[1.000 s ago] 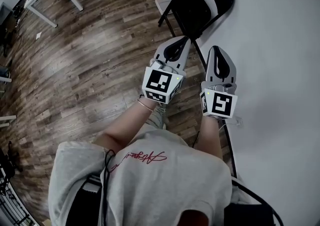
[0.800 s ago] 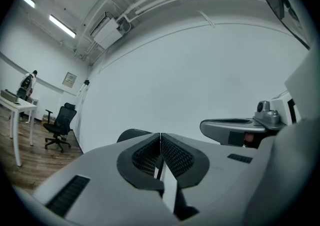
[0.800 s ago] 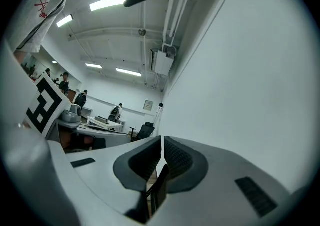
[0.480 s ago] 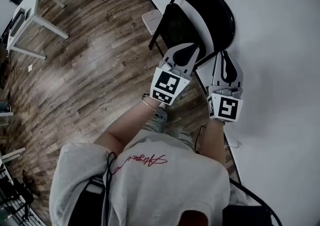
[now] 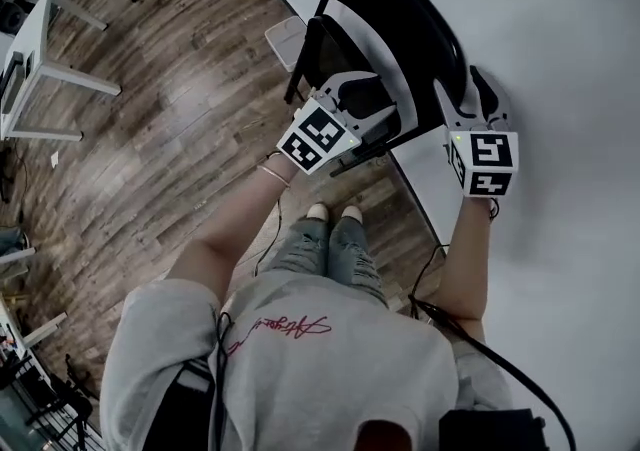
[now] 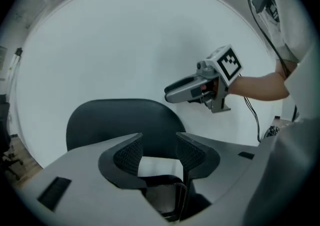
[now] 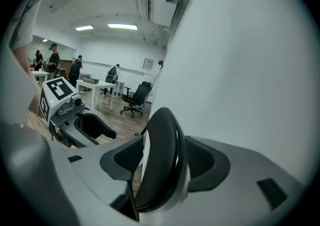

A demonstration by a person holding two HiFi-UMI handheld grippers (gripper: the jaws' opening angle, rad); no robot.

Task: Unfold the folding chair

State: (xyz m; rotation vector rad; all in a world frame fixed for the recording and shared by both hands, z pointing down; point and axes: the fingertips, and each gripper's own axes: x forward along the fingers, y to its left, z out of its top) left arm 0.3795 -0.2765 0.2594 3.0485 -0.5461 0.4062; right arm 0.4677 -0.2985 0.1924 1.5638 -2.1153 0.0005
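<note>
We have the folding chair (image 5: 400, 9) standing folded against the white wall (image 5: 570, 29) on the wood floor (image 5: 170, 129). Our right tool (image 7: 162, 157) is clamped on the rim of the black backrest (image 7: 162, 130), one pad on each face. Our left tool (image 6: 159, 152) hangs with its jaws apart before the seat (image 5: 340, 49), whose upper edge shows low in the gap

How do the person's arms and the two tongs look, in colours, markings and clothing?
The left tongs and right tongs are light grey with black ribbed pads. Each carries a cube of black-and-white square markers and a green light. A black cable hangs by the right arm. The person wears a grey short-sleeved T-shirt with red script and a bracelet on the left wrist.
</note>
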